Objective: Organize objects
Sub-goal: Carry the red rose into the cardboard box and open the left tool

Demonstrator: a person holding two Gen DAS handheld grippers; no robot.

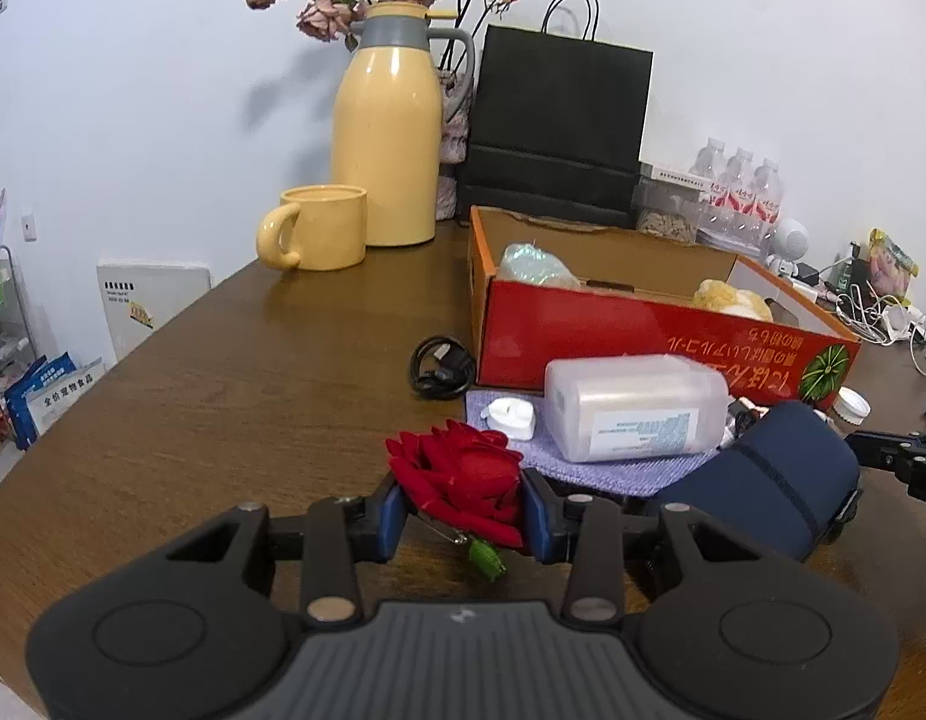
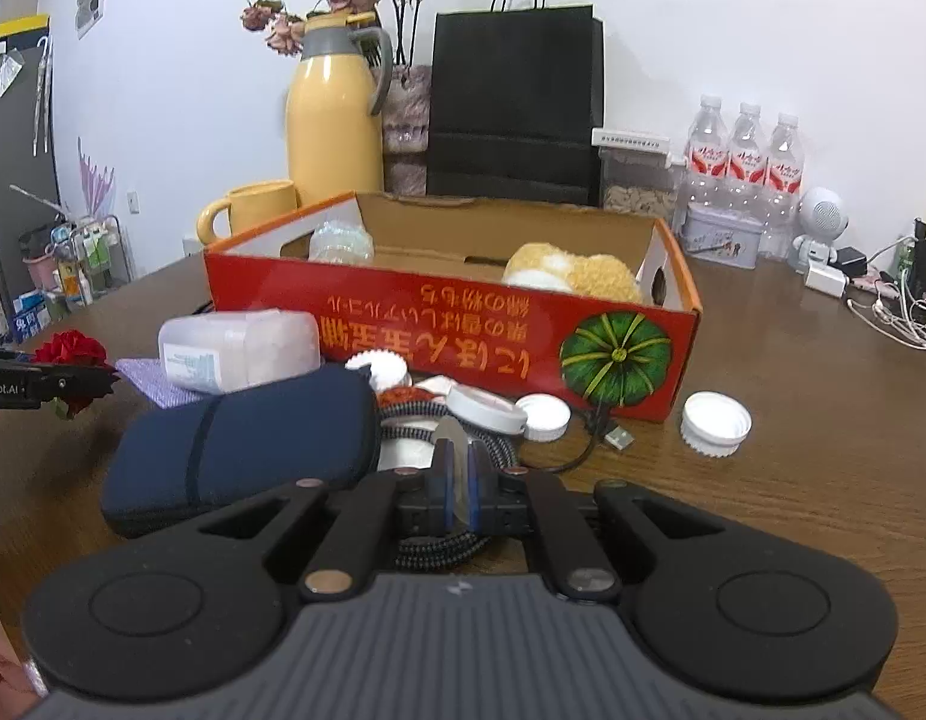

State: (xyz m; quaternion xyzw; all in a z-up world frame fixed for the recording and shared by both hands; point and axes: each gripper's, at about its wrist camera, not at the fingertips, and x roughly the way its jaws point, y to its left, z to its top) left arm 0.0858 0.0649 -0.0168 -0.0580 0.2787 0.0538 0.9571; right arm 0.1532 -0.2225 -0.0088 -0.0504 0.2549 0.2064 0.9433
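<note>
Far off to the left of the left gripper [image 1: 466,510], on the floor beside the table [image 1: 235,396], blue packs [image 1: 55,390] read "全价宠物食品". The left gripper's blue pads are clamped on a red fabric rose [image 1: 457,474], lifted just off the wood and not yet at the red box [image 2: 451,330], which sits ahead and to the right. Straight ahead of it lie a coiled black cable [image 1: 442,366] and a small white case [image 1: 511,417] on a purple cloth [image 1: 613,468]. A frosted plastic canister [image 1: 637,405] lies on that cloth too; its label print is too small to read. Between the two grippers rests a navy pouch [image 2: 241,444]. In the right view the left gripper's side shows "obot.AI". The right gripper [image 2: 457,480] has its jaws together, pinching a thin clear piece [image 2: 456,438] that I cannot identify, over a braided cable [image 2: 439,546]. Ahead of it the box front carries upside-down Japanese print and a green pumpkin picture. Inside are only a crinkly clear bundle [image 2: 340,243] and a yellow plush [image 2: 574,273]. To the right, white caps [image 2: 716,423] lie loose. By my judgement the sorting is early: two things boxed, most still out.
</note>
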